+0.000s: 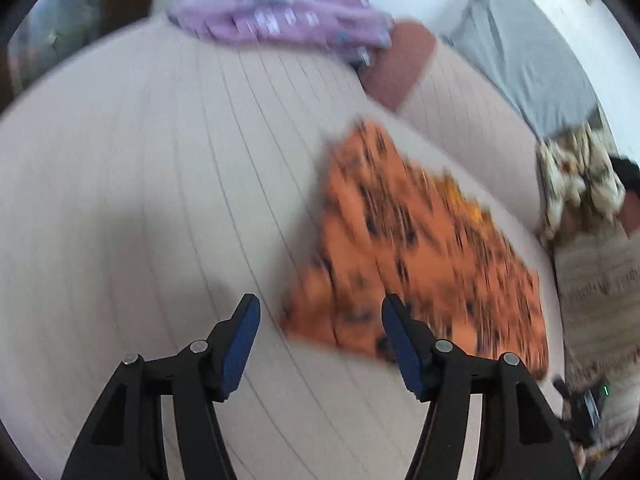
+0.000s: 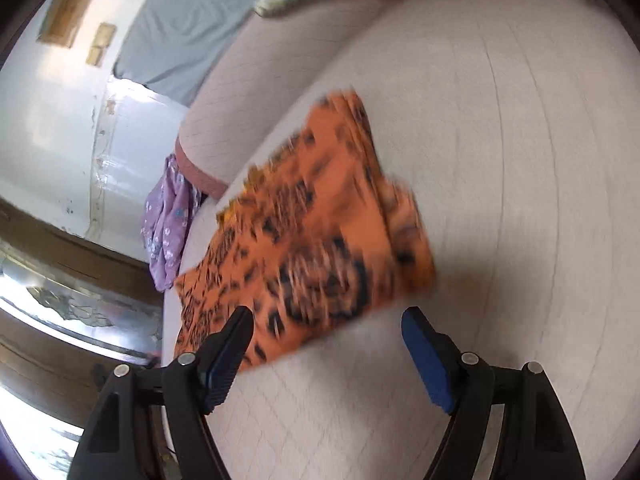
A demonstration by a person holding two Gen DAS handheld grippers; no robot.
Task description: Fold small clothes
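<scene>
Both your claws, left claw [image 1: 321,312] and right claw [image 2: 328,324], stand wide apart and hold nothing. The folded orange garment [image 1: 412,248] lies flat on the bed [image 1: 140,180] just ahead. This fold looks finished; next, I think, you reach for the purple garment [image 1: 280,8] at the bed's far edge.

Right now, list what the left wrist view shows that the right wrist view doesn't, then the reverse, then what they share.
Left wrist only: a person's patterned sleeve at the right edge, and the left gripper, open and empty.
Right wrist only: wooden furniture beside the bed, and the right gripper, open and empty.
Both: the folded orange garment on the pale quilted bed, a purple garment and a grey pillow.
</scene>
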